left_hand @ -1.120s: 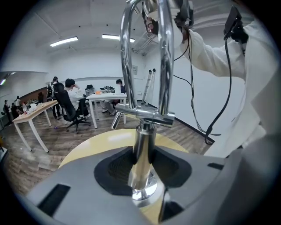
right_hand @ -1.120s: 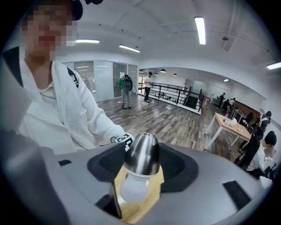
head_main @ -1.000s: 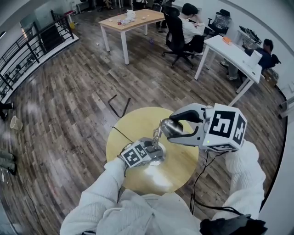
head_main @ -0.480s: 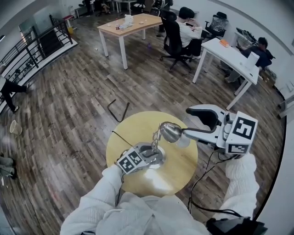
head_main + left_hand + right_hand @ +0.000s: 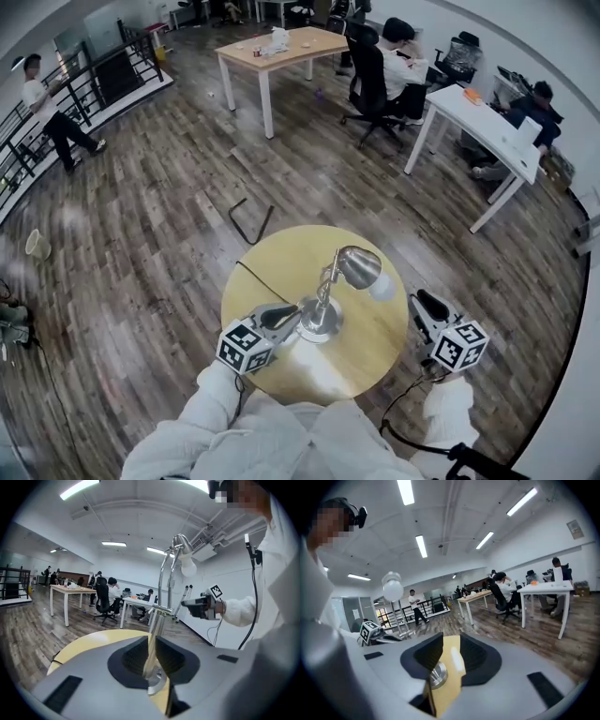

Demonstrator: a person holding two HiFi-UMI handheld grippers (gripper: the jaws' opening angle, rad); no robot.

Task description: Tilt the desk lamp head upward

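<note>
The chrome desk lamp (image 5: pixel 325 292) stands on the round yellow table (image 5: pixel 281 258), its head (image 5: pixel 359 265) and white bulb (image 5: pixel 382 288) reaching toward the right. My left gripper (image 5: pixel 292 314) lies low at the edge of the lamp's base (image 5: pixel 319 325), its jaws closing. In the left gripper view the lamp's stem (image 5: pixel 154 634) shows in line with the narrow gap, past the tips, and I see no pad pressing on it. My right gripper (image 5: pixel 424 305) hangs beside the table's right edge, well clear of the lamp head. Its jaws are closing on nothing.
A thin black cord (image 5: pixel 248 274) crosses the table's left part. A bent black bar (image 5: pixel 248 220) lies on the wood floor behind the table. Farther back are desks (image 5: pixel 281 49) and seated people (image 5: pixel 398 61). A person (image 5: pixel 52 112) walks by the railing at left.
My right gripper let go of the lamp head and dropped back to the right, off the table. My left gripper drew back from the base. Both pairs of jaws have narrowed.
</note>
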